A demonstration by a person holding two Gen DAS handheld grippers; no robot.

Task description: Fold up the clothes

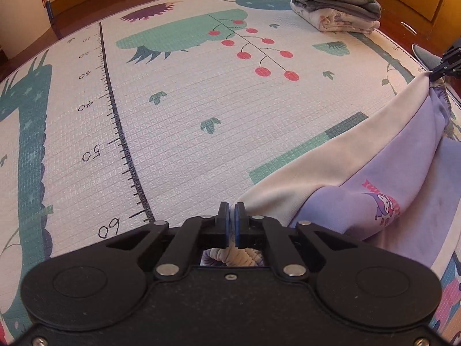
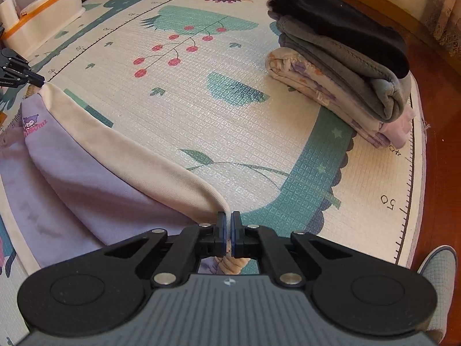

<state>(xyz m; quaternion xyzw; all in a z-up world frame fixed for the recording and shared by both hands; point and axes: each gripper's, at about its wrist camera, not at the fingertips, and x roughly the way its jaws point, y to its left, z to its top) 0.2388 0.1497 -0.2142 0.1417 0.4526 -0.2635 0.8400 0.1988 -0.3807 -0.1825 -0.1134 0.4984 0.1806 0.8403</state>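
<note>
A lilac garment with a cream band and a small cartoon print hangs stretched between my two grippers above the play mat. My left gripper is shut on one end of the cream band, bunched cloth showing behind its fingers. The right gripper pinches the far end at the right edge of the left wrist view. In the right wrist view the right gripper is shut on the garment, and the left gripper holds the other corner at far left.
A stack of folded clothes, black and grey on top of patterned cream, sits on the mat's far corner. A white bin with an orange rim stands off the mat. A grey slipper is at the mat's edge on wooden floor.
</note>
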